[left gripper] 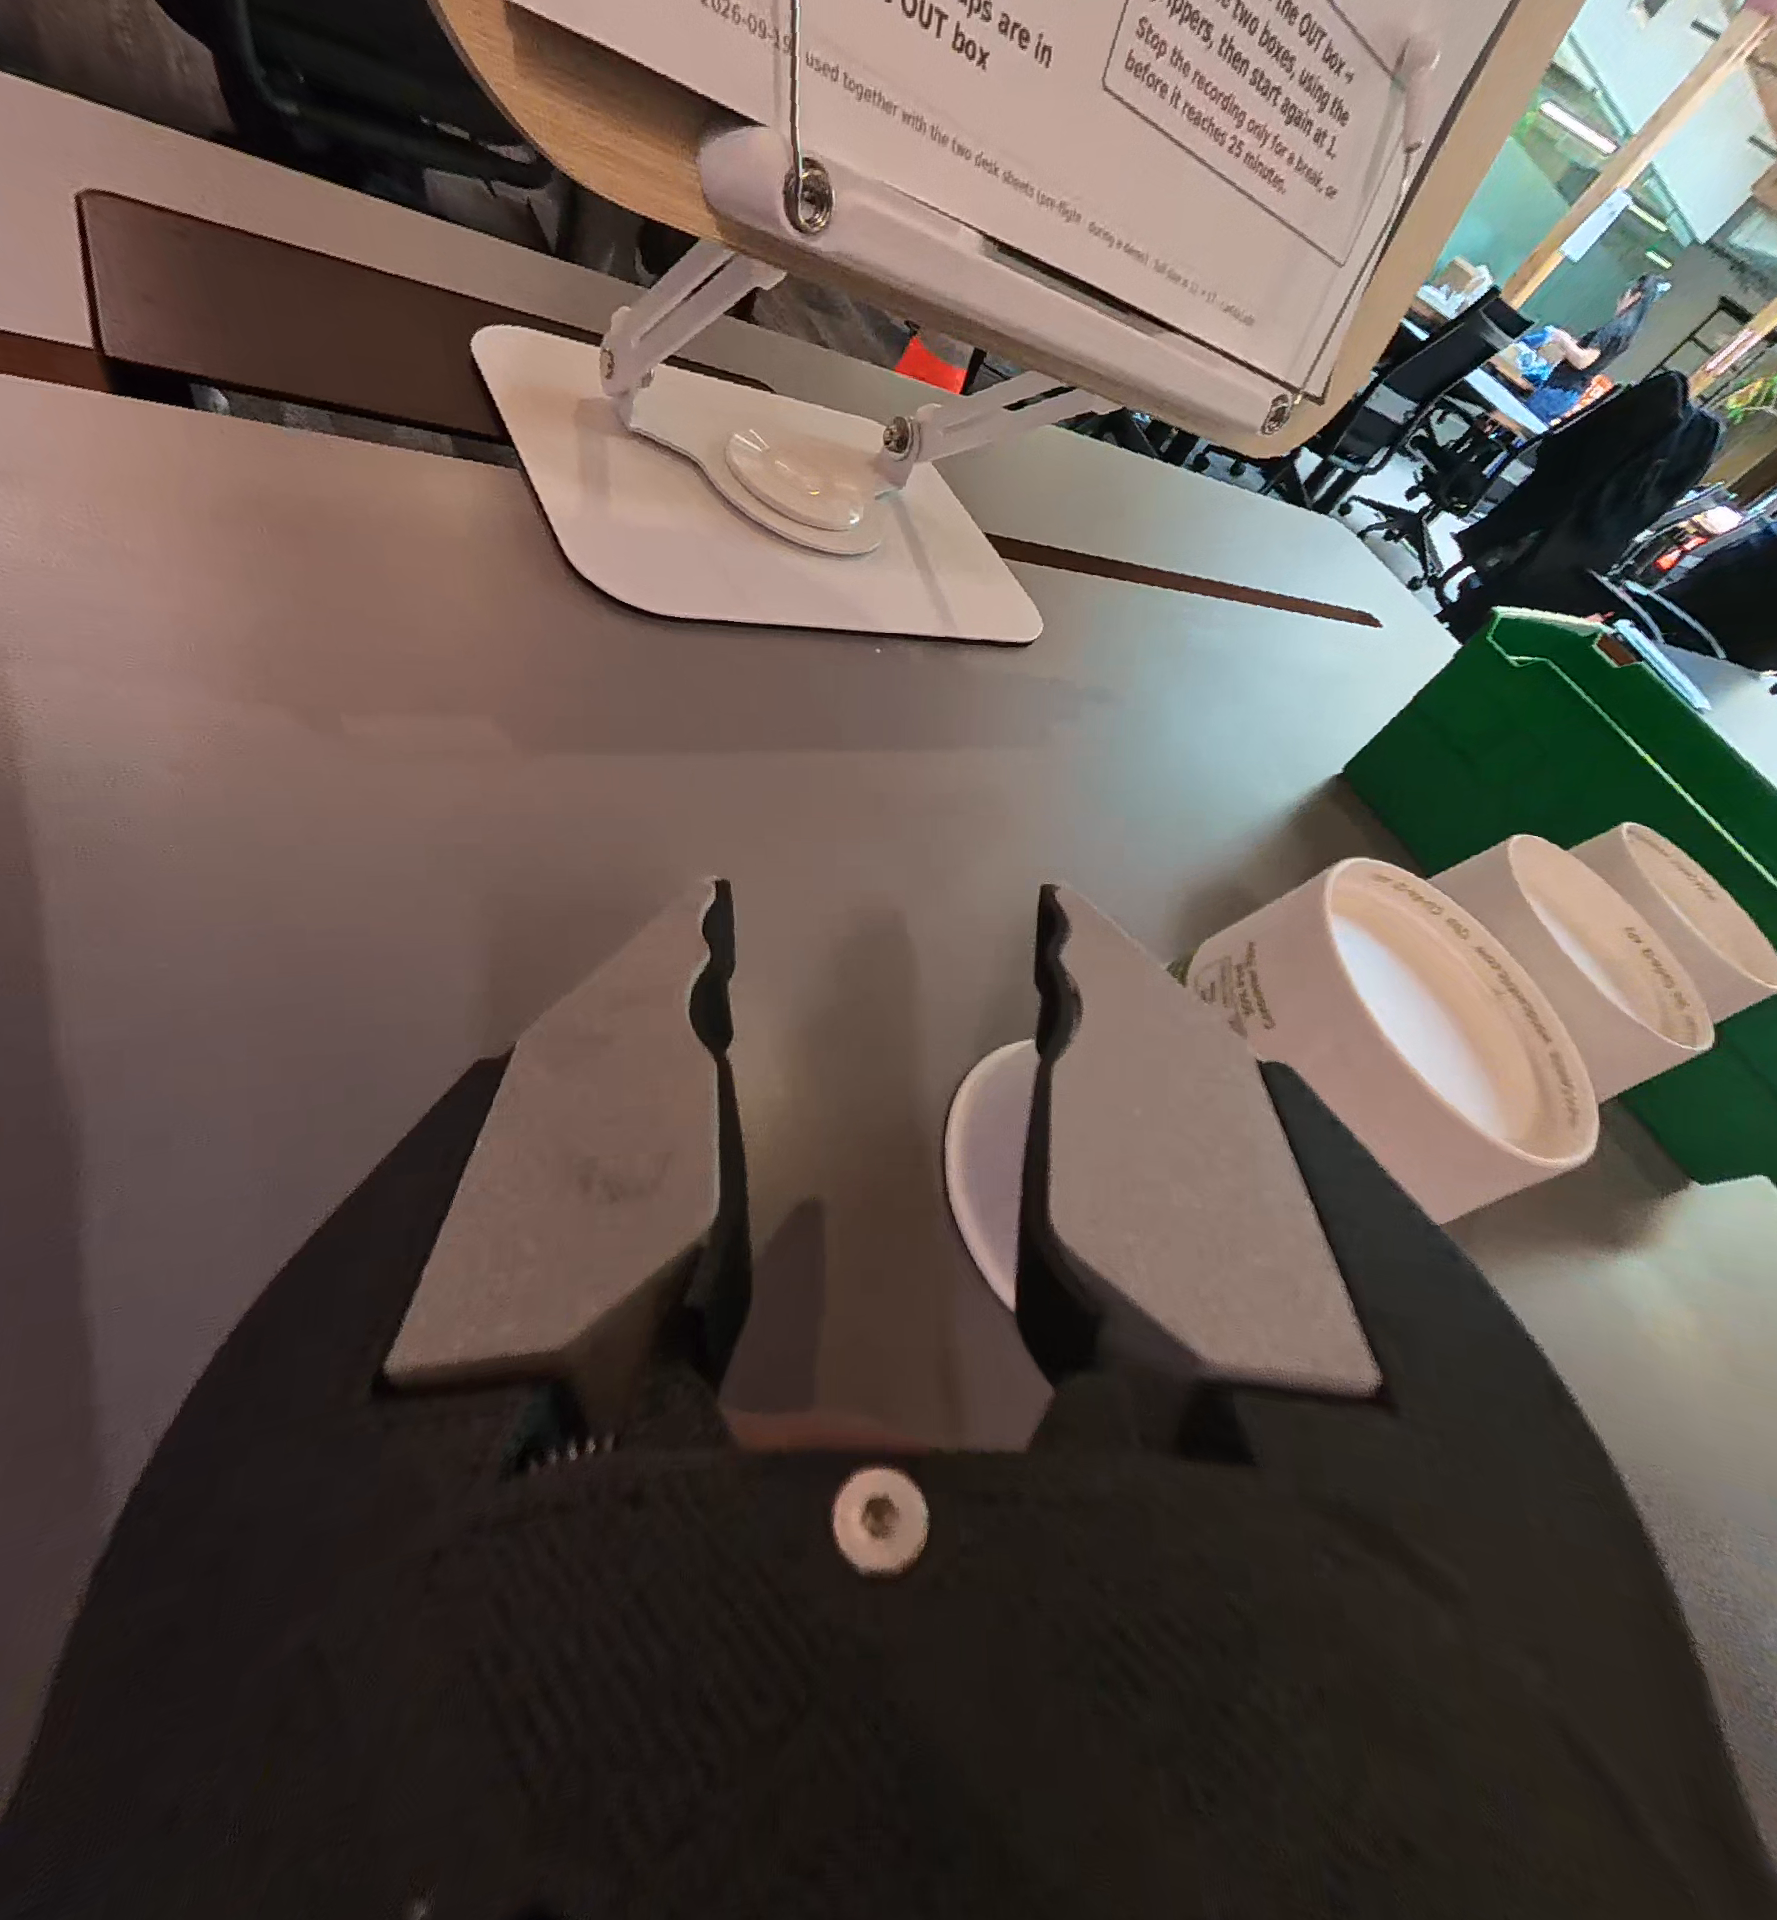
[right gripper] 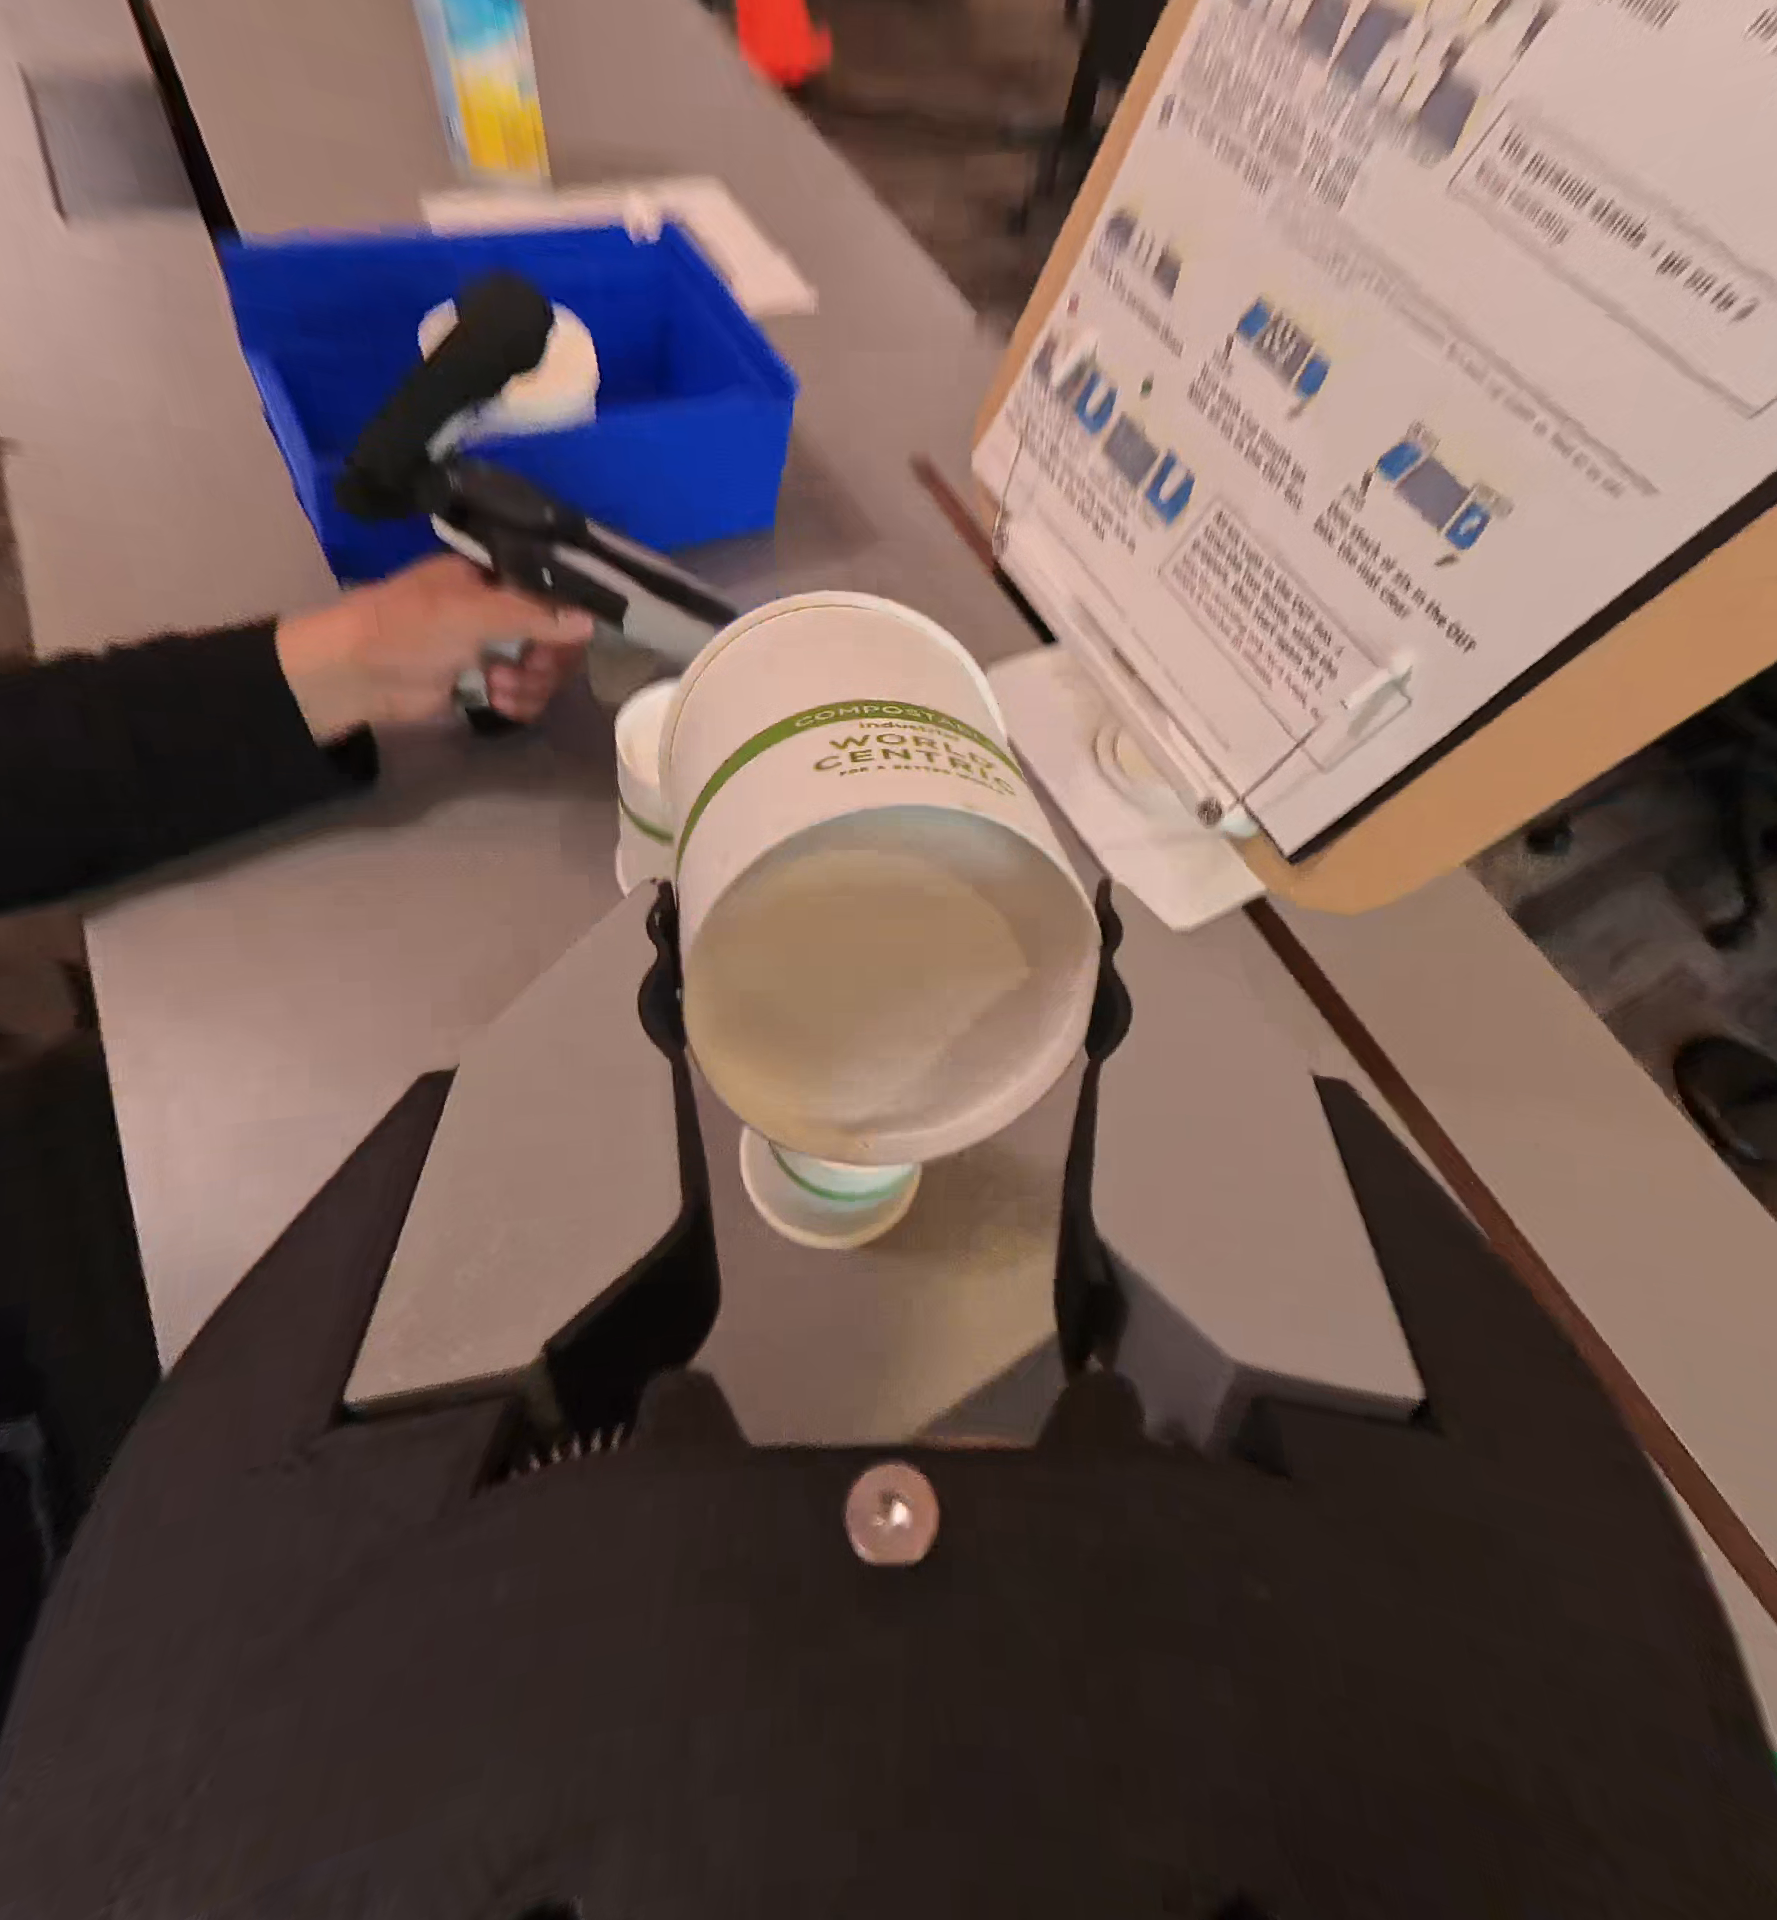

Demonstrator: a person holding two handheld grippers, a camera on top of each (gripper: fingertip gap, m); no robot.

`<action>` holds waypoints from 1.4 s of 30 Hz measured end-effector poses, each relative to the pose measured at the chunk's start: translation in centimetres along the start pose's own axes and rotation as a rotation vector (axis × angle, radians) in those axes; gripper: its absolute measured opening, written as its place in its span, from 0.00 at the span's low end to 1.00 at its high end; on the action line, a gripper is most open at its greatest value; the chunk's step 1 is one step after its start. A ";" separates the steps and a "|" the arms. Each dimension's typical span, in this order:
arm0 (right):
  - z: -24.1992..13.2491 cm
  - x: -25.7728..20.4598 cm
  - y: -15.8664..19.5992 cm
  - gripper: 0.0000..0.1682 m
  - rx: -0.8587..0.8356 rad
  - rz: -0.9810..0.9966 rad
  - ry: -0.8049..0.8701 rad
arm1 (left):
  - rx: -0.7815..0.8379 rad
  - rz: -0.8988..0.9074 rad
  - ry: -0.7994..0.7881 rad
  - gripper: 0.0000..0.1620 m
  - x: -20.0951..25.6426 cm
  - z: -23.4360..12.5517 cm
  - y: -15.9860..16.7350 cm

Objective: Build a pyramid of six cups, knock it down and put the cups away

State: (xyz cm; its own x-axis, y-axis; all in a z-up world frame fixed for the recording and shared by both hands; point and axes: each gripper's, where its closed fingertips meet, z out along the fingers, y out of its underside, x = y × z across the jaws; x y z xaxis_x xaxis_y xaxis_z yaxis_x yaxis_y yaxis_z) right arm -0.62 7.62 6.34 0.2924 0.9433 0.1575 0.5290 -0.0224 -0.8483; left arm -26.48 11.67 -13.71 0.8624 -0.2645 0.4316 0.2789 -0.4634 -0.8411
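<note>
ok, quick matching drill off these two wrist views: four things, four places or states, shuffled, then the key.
1. right gripper
2. left gripper
3. blue bin
4. green bin

A. open, nothing between its fingers
B. behind the row of upside-down cups
C. shut on a cup
D. far side of the table, white stuff inside

Pairs: 1-C, 2-A, 3-D, 4-B

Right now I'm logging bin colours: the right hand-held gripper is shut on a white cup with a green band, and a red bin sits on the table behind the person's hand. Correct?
Not quite: the bin behind the person's hand is blue, not red, as the right wrist view shows. The rest holds: the right hand-held gripper is shut on the white cup with a green band.
</note>
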 end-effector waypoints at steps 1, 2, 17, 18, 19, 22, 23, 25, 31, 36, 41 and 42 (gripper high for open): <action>0.4 0.2 0.5 0.45 -0.064 -0.010 -0.003 | -0.002 0.004 -0.006 0.34 -0.1 0.0 0.1; 0.8 0.3 1.0 0.46 -0.122 -0.018 -0.006 | -0.004 0.008 -0.011 0.34 -0.1 0.0 0.1; 5.6 0.0 5.1 0.46 -0.624 -0.210 -0.105 | -0.055 -0.004 -0.022 0.34 -0.9 0.9 1.2; 5.8 -0.1 5.0 0.46 -0.637 -0.215 -0.112 | -0.055 -0.002 -0.022 0.34 -0.9 0.9 1.2; 6.0 -0.3 4.8 0.46 -0.648 -0.220 -0.122 | -0.057 -0.001 -0.021 0.34 -0.8 0.9 1.2; 6.4 -0.8 4.8 0.46 -0.697 -0.232 -0.153 | -0.060 0.001 -0.019 0.34 -0.7 0.9 1.3; 6.5 -0.8 5.0 0.46 -0.719 -0.239 -0.155 | -0.061 0.000 -0.018 0.34 -0.7 0.9 1.3; 6.8 -0.7 5.1 0.46 -0.748 -0.243 -0.156 | -0.063 -0.002 -0.014 0.35 -0.6 1.0 1.4; 7.5 -0.9 5.4 0.46 -0.813 -0.234 -0.174 | -0.063 -0.009 -0.005 0.34 -0.5 0.9 1.3; 8.0 -0.9 5.7 0.46 -0.845 -0.232 -0.182 | -0.061 -0.020 0.001 0.34 -0.5 0.9 1.3; 8.3 -0.8 6.3 0.46 -0.874 -0.231 -0.188 | -0.062 -0.018 0.004 0.34 -0.4 0.9 1.3; 8.3 -0.7 6.3 0.46 -0.877 -0.230 -0.189 | -0.063 -0.018 0.004 0.34 -0.4 0.9 1.3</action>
State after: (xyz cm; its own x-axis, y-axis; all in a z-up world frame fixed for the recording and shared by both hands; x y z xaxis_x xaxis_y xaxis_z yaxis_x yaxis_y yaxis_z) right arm -4.12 9.55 -3.32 0.0115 0.9922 0.1240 0.9942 0.0019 -0.1078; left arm -26.06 11.91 -15.29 0.8557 -0.2586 0.4483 0.2673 -0.5209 -0.8107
